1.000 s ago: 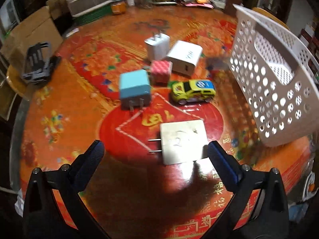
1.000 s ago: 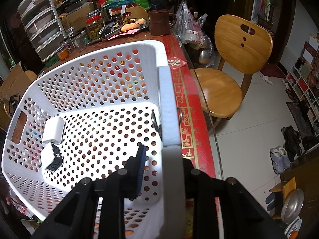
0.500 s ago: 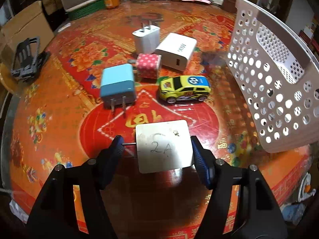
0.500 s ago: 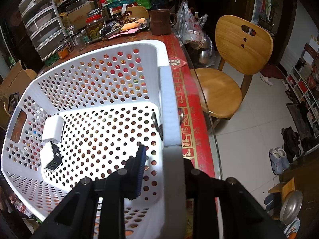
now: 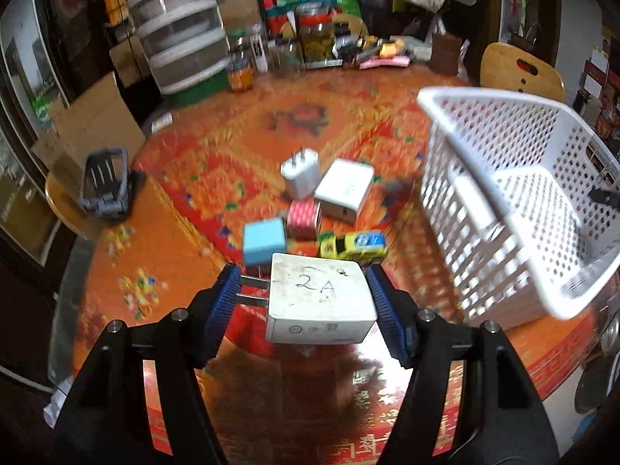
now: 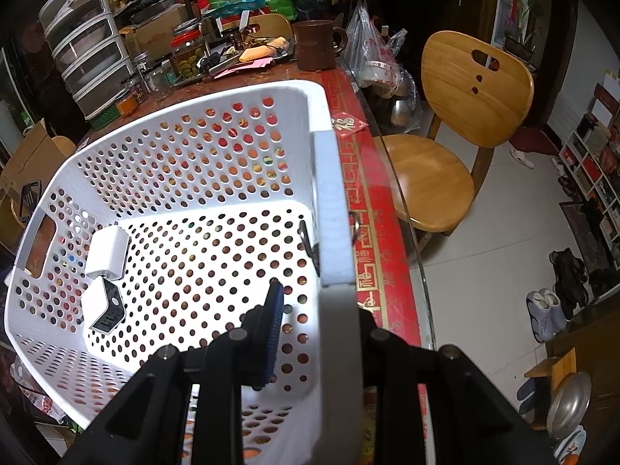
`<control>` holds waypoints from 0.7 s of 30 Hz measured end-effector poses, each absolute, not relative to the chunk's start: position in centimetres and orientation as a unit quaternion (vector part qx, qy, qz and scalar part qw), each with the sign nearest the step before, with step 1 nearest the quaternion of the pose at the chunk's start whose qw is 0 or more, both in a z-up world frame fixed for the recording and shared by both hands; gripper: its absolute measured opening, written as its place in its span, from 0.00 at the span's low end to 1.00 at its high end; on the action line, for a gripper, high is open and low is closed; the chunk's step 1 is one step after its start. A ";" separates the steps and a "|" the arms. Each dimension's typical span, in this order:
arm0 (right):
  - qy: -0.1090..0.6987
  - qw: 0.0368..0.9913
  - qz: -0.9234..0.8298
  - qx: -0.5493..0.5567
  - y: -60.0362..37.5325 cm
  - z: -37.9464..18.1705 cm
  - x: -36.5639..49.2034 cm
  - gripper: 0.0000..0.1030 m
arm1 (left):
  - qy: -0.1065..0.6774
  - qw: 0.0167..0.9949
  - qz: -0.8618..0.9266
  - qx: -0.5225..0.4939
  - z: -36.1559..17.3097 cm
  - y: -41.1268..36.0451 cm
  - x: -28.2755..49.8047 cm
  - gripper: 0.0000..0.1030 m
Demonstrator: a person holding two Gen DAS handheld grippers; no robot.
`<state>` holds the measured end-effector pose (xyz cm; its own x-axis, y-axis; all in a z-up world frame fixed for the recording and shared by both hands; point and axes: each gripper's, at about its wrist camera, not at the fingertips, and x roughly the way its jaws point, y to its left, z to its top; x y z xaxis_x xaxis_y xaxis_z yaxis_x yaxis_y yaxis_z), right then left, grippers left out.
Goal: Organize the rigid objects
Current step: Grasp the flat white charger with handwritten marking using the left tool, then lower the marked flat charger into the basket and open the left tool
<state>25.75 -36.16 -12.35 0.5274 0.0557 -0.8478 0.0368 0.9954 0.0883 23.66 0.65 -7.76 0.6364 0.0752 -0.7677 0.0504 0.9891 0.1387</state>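
My left gripper [image 5: 306,302] is shut on a flat white charger marked "2A" [image 5: 319,298] and holds it above the table, prongs pointing left. Behind it on the table lie a blue charger [image 5: 264,241], a pink charger [image 5: 304,219], two white chargers [image 5: 301,172] [image 5: 345,190] and a yellow toy car [image 5: 354,245]. My right gripper [image 6: 314,333] is shut on the wall of the white perforated basket [image 6: 331,209], which is tilted; the basket also shows at the right of the left wrist view [image 5: 503,201]. Two white chargers [image 6: 106,254] [image 6: 101,304] lie inside it.
The round table [image 5: 174,201] has an orange-red patterned cover. A black phone stand [image 5: 104,184] sits at its left edge. Jars, a drawer unit [image 5: 174,27] and clutter stand at the back. A wooden chair [image 6: 445,143] stands to the right of the table.
My left gripper closed on the "2A" charger and lifted it off the table. The right gripper and basket have hardly moved.
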 end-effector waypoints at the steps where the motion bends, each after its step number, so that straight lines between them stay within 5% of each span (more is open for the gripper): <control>1: 0.486 0.873 0.006 0.047 -36.2 -12.3 25.8 0.24 | 0.414 0.907 0.004 0.078 -6.3 0.0 23.6 0.62; 9: 0.486 0.873 0.009 0.048 -36.2 -12.3 25.8 0.24 | 0.385 0.908 -0.090 0.139 -0.8 -8.4 25.1 0.62; 21: 0.488 0.871 0.006 0.046 -36.0 -12.3 25.8 0.24 | 0.456 0.827 -0.129 0.302 -7.3 -19.7 32.7 0.62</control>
<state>25.78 -36.03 -12.29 0.5232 0.0551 -0.8505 0.0344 0.9957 0.0857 32.67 -19.71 -7.30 0.5504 0.0619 -0.8326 0.4885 0.7849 0.3812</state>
